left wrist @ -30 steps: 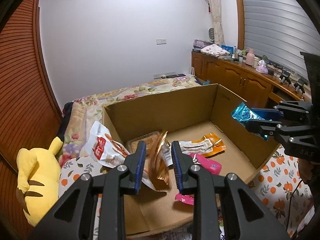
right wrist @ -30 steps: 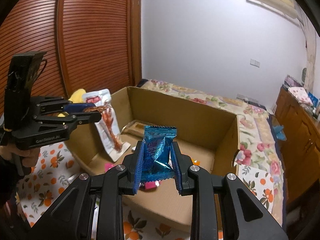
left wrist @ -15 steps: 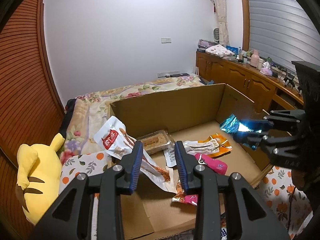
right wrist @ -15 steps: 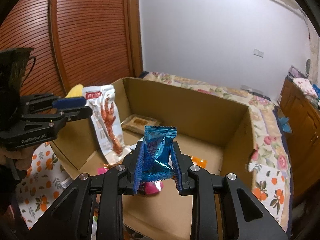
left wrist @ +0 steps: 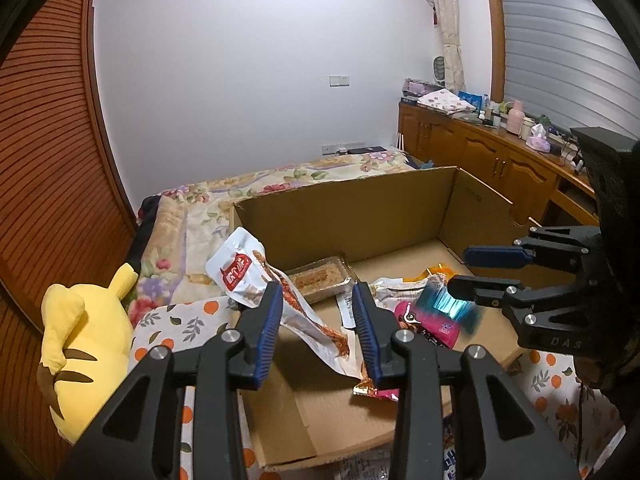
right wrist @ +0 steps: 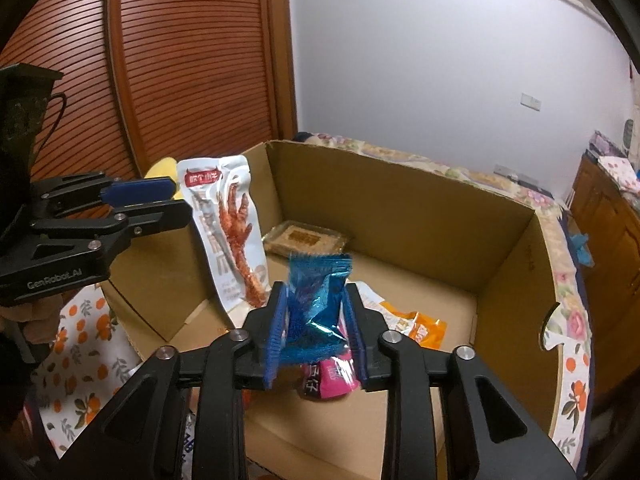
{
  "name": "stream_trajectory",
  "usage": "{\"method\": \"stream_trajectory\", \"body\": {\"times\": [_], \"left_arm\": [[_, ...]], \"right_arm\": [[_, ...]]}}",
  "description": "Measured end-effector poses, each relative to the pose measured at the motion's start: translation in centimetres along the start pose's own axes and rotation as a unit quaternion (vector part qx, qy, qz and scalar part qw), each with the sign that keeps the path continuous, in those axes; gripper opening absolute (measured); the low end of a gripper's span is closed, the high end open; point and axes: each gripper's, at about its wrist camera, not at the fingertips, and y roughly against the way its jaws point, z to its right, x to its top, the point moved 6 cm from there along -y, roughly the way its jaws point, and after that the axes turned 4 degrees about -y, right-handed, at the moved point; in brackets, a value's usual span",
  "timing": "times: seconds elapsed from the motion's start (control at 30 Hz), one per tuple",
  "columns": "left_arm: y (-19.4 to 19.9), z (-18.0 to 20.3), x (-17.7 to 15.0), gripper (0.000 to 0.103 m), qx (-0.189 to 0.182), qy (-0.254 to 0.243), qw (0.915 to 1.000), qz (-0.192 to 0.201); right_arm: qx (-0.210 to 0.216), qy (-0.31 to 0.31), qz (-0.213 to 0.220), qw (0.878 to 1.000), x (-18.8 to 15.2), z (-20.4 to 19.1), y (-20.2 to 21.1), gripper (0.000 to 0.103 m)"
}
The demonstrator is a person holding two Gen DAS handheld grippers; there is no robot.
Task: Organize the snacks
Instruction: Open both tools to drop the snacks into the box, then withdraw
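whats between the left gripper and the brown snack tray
The chicken feet pouch stands between left gripper and brown snack tray, clearest in the right wrist view.

blue foil packet (right wrist: pixel 318 312) | brown cardboard box (right wrist: pixel 404 216) | yellow plush toy (left wrist: pixel 84 332) | pink packet (left wrist: pixel 430 322)

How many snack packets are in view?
7 visible, more may hide: white chicken-feet pouch against cardboard box wall; clear tray at back; white packet, orange packet, pink packet mid-floor; gold packet in front; blue foil packet at the right claw.
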Motion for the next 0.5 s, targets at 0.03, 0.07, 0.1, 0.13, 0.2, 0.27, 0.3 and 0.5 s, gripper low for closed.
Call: {"method": "stream_trajectory", "body": {"times": [0.03, 0.07, 0.1, 0.13, 0.2, 0.27, 0.3, 0.5], "left_arm": [[0.2, 0.1, -0.1, 0.036, -0.001, -0.001, 1.0000, 0.000], [0.5, 0.1, -0.2, 0.036, 0.000, -0.001, 1.0000, 0.001], [0.7, 0.2, -0.3, 0.036, 0.000, -0.001, 1.0000, 0.001], [1.0, 0.2, -0.3, 0.036, 0.000, -0.002, 1.0000, 0.002], [1.6, 0.3, -0.5, 0.036, 0.000, -0.002, 1.0000, 0.005], [2.3, 0.3, -0.6, 0.037, 0.000, -0.001, 1.0000, 0.007], [2.9, 0.4, -0.8, 0.038, 0.001, 0.000, 0.9999, 0.010], [5.6, 0.6, -1.7, 0.043, 0.000, 0.001, 0.9998, 0.019]], "right_arm": [[-0.001, -0.001, 0.001, 1.000, 0.0, 0.0, 0.0, 0.036], [-0.002, -0.001, 0.002, 1.000, 0.0, 0.0, 0.1, 0.036], [-0.003, -0.003, 0.001, 1.000, 0.0, 0.0, 0.2, 0.036], [-0.005, -0.003, 0.002, 1.000, 0.0, 0.0, 0.5, 0.037], [-0.007, -0.003, 0.004, 1.000, 0.0, -0.1, 1.0, 0.037], [-0.007, -0.002, 0.009, 1.000, 0.0, -0.4, 1.8, 0.038], [-0.007, -0.001, 0.013, 1.000, -0.1, -0.6, 2.3, 0.039], [-0.005, -0.004, 0.025, 1.000, -1.4, -1.7, 5.7, 0.050]]}}
